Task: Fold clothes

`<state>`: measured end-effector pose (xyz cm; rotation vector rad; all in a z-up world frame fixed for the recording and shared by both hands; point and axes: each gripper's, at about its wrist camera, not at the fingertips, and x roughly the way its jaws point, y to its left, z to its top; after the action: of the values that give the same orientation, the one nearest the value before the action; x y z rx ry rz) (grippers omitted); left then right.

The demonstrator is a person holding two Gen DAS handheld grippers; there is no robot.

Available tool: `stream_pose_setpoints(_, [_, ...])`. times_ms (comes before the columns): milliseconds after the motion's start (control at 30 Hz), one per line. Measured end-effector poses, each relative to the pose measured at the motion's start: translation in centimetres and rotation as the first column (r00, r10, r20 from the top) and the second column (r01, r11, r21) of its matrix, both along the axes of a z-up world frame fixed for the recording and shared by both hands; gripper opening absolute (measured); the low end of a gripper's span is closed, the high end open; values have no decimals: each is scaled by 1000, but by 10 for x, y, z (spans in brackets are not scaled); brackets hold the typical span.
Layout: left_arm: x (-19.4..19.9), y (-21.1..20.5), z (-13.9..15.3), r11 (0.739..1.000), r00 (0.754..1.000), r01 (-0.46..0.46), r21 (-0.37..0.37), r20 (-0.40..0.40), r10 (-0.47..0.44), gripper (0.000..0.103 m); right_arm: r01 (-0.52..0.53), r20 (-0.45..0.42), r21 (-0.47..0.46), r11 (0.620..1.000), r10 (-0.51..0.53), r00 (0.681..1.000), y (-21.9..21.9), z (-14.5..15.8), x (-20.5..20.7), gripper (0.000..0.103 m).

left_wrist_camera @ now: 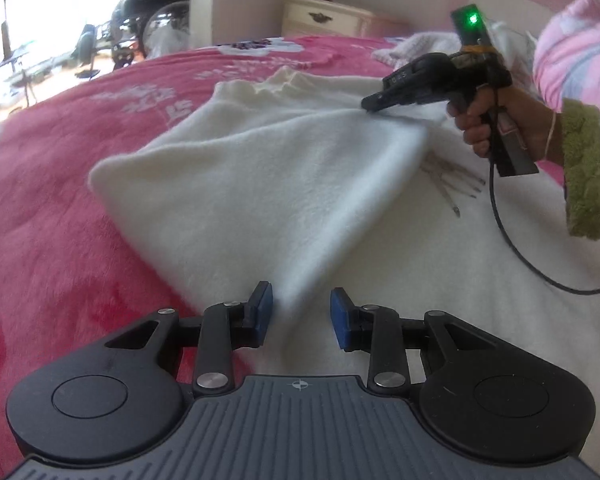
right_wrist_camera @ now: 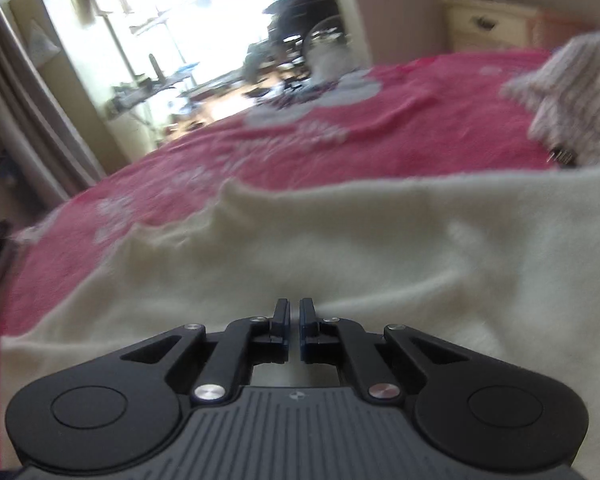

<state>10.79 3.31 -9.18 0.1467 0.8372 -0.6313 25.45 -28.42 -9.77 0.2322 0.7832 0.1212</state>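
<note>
A white fleece garment (left_wrist_camera: 260, 184) lies on a pink bedspread (left_wrist_camera: 60, 208), with one flap folded over toward the right. At the bottom of the left wrist view my left gripper (left_wrist_camera: 300, 316) stands open, its blue pads (left_wrist_camera: 262, 312) on either side of the near end of the fold ridge, not pinching it. A hand (left_wrist_camera: 476, 120) holds my right gripper (left_wrist_camera: 370, 106), whose tips pinch the flap's far corner. In the right wrist view the right gripper (right_wrist_camera: 294, 320) is shut to a thin slit over the white garment (right_wrist_camera: 380, 248).
A pale knitted garment (right_wrist_camera: 572, 92) lies at the bed's far right. A black cable (left_wrist_camera: 512, 240) trails across the white fabric from the right gripper. A cream nightstand (left_wrist_camera: 324, 16) stands beyond the bed. A green and pink sleeve (left_wrist_camera: 580, 168) fills the right edge.
</note>
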Motion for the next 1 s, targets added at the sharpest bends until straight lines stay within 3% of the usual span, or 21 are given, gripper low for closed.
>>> stream_pose_setpoints(67, [-7,-1,1,1000,999,6,18,32,-7,31,-55,34,-20,998,56,998,11,15,-7,9])
stream_pose_setpoints(167, [-15,-6,0,999,996,8,47,84,-12,32,-288,66,16,958,286,956,52,37,-21,9])
stream_pose_setpoints(233, [-18,-8,-1,998,995,3,56,104,-9,32,-486,66,28,874,483,873,95,42,-30,9])
stream_pose_setpoints(333, [-20,-9,-2,998,993,1,64,121,-9,32,-700,49,33,714,698,715,164,36,-38,9])
stream_pose_setpoints(367, [-20,-9,-2,998,992,3,66,125,-11,32,-711,41,43,702,710,703,177,31,-33,9])
stream_pose_setpoints(500, [-22,-10,-5,997,990,10,71,139,-20,34,-659,2,100,745,662,749,212,7,-4,0])
stream_pose_setpoints(600, [-21,-8,-5,997,990,23,70,138,-32,34,-616,-29,141,775,625,780,238,-12,18,0])
stream_pose_setpoints(633, [-20,-5,-3,998,991,24,60,127,-31,34,-584,-21,124,802,591,807,238,-9,20,0])
stream_pose_setpoints(733, [-14,10,8,1000,998,3,-4,65,-3,34,-504,43,21,864,502,864,204,17,9,4])
stream_pose_setpoints(867, [-6,31,23,995,999,-37,-88,-17,36,34,-419,92,48,907,413,906,127,48,-18,6])
stream_pose_setpoints(1000, [1,38,31,982,993,-111,-150,-54,104,34,-307,55,112,945,303,951,67,44,-49,7])
